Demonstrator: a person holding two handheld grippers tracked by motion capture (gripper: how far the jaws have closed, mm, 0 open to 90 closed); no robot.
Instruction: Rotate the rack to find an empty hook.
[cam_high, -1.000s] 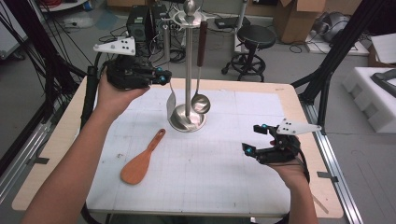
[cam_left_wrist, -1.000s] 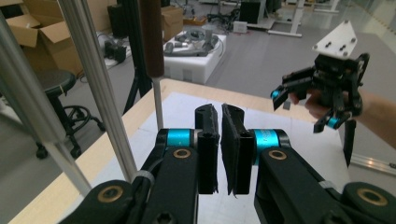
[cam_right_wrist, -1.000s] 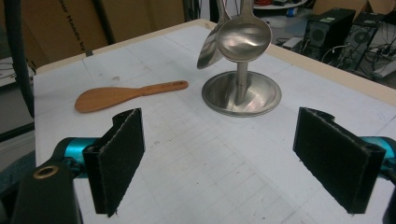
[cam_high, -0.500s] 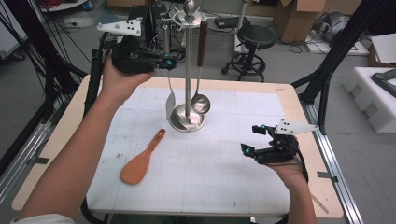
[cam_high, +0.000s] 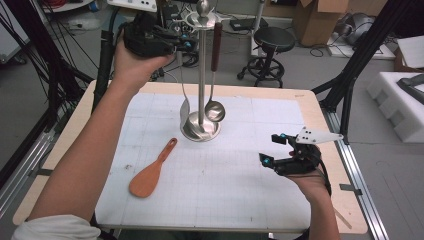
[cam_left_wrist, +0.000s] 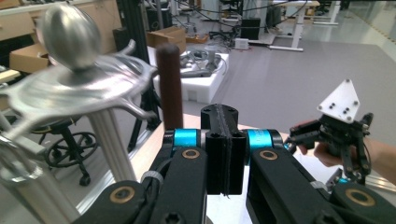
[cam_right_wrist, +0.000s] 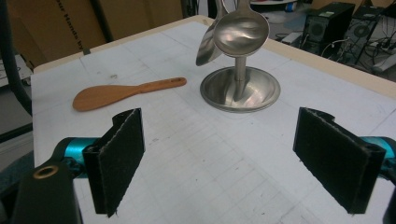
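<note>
A steel utensil stand (cam_high: 201, 75) rises from a round base (cam_high: 200, 131) at the table's middle back. A ladle (cam_high: 215, 110) with a brown handle (cam_left_wrist: 169, 88) hangs from the stand's top ring (cam_left_wrist: 79, 88). My left gripper (cam_high: 184, 44) is held high beside that ring, shut on the thin handle of a steel spoon (cam_high: 184, 106) that dangles with its bowl just above the base. In the left gripper view its pads (cam_left_wrist: 224, 154) are pressed together. My right gripper (cam_high: 270, 148) rests low at the table's right, open, with nothing between its pads (cam_right_wrist: 119, 163).
A wooden rice spatula (cam_high: 150, 172) lies on the white mat (cam_high: 225, 200) left of centre. Behind the table stand a black stool (cam_high: 270, 40), cables and cardboard boxes. White foam blocks (cam_high: 400, 100) sit to the right, beyond a black frame leg.
My left hand has risen with the spoon, from beside the stand's shaft up to its top ring. The spoon's bowl has come up with it. The right gripper has stayed put.
</note>
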